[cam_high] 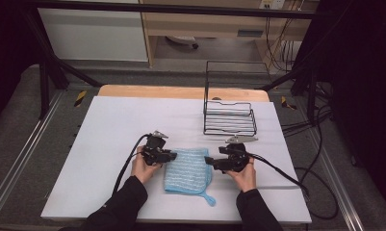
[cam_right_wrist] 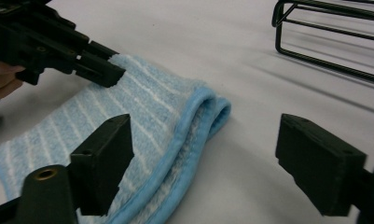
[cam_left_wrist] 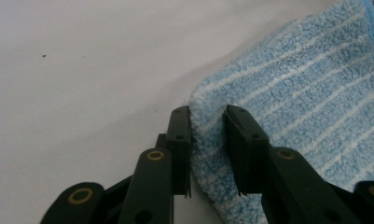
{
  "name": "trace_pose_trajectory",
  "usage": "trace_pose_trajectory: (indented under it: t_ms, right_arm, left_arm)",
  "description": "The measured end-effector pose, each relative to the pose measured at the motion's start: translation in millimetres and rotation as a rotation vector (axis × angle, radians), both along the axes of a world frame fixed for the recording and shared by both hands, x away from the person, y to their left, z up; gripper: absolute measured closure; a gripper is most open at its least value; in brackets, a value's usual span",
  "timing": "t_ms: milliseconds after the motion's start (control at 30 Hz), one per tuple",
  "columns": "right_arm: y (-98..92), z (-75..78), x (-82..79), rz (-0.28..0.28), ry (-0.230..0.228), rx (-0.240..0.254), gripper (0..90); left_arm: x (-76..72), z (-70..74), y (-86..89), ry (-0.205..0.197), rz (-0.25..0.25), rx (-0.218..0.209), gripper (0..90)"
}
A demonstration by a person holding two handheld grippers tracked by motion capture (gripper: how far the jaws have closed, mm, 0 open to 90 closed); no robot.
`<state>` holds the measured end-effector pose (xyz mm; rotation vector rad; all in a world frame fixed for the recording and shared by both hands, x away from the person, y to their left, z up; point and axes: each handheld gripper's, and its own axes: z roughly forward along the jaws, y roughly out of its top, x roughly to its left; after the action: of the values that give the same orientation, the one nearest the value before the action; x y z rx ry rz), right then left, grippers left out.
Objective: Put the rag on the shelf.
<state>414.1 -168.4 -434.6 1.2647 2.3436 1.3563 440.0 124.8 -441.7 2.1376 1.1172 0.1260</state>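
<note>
A folded blue striped cloth (cam_high: 188, 171) lies on the white table (cam_high: 104, 144), near its front edge. My left gripper (cam_high: 173, 156) is at the cloth's far left corner. In the left gripper view its jaws (cam_left_wrist: 208, 121) are pinched on a raised ridge of the cloth (cam_left_wrist: 306, 93). My right gripper (cam_high: 207, 160) is at the cloth's right side, open. In the right gripper view its wide jaws (cam_right_wrist: 203, 128) straddle the cloth's folded, hemmed edge (cam_right_wrist: 194, 116); one jaw is over the cloth, the other over bare table. The left gripper (cam_right_wrist: 111, 70) shows there on the far corner.
A black wire rack (cam_high: 229, 118) stands behind the cloth toward the back right, its base (cam_right_wrist: 324, 28) just beyond my right gripper. Cables trail from both grippers toward the table's front and right edges. A small loop (cam_high: 210, 198) sticks out from the cloth's near corner.
</note>
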Motion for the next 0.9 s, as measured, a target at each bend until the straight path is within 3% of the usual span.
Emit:
trace_pose_trajectory:
  t_ms: [300, 667, 900]
  right_arm:
    - [13.9, -19.4, 20.6, -0.012, 0.056, -0.009, 44.0]
    - [18.8, -25.8, 21.7, 0.005, 0.097, 0.025, 63.5]
    - [20.3, -26.6, 23.7, 0.001, 0.165, 0.067, 77.0]
  left_arm:
    - [-3.2, -2.2, 0.4, -0.020, -0.006, -0.003, 73.9]
    - [-4.2, -4.0, 1.5, -0.033, -0.013, -0.018, 74.5]
    - [-4.3, -4.5, 3.5, -0.027, -0.016, -0.040, 77.9]
